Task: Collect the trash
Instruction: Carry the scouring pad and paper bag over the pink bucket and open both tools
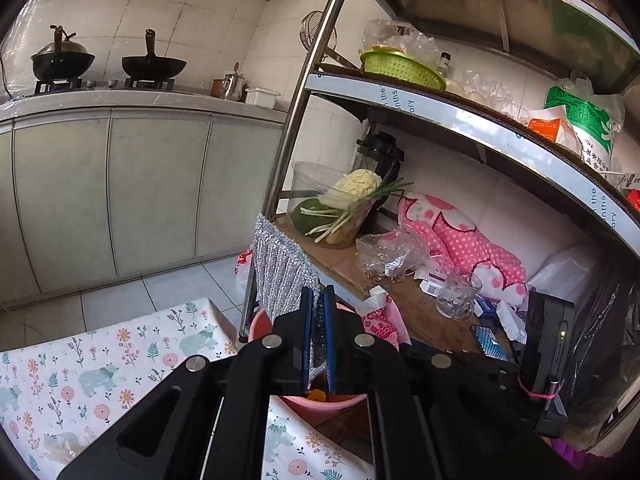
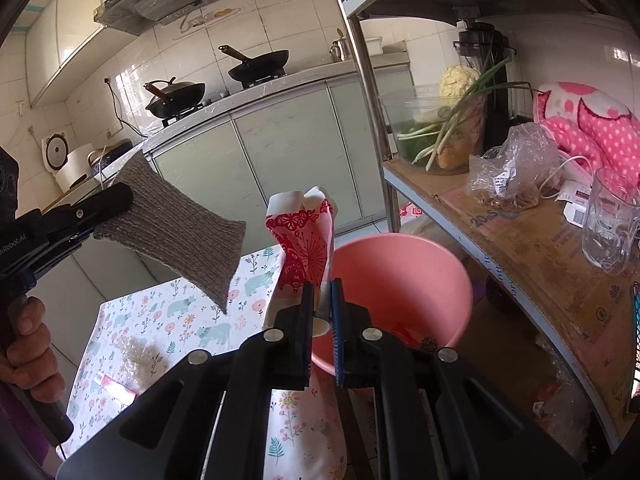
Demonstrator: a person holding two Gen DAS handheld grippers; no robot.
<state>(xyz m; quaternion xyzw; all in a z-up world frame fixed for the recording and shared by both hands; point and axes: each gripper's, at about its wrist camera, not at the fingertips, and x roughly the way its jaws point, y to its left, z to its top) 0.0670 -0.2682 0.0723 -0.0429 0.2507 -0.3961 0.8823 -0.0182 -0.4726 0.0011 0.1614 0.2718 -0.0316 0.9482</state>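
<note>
Both claws are clamped on something. Right claw pinches the lower edge of a crumpled red-and-white patterned paper bag, which stands up from the fingers toward twelve o'clock in the right wrist view. Just beyond it, at about one o'clock, sits the round pink plastic bucket, tilted so its mouth faces the camera; dark and red scraps lie at its bottom. The bag is held at the bucket's near rim, which suggests it is about to be dropped in as trash.

Left claw grips a glittery silver-grey knitted scouring cloth, seen flat and stiff out at nine o'clock in the right wrist view, with the person's bare hand on the handle below. In the left wrist view the cloth runs up from between the fingers toward twelve o'clock, with the bucket directly beneath the claw. Whether the cloth counts as trash is hard to judge; held above the bucket, it may be next.

Under both claws lies the worktop, covered by a white floral-and-bear print cloth. A scrap of clear crinkled plastic wrap rests on it at eight o'clock, likely trash not yet collected. To the right, at three o'clock, a metal shelf rack carries a clear glass mug.
</note>
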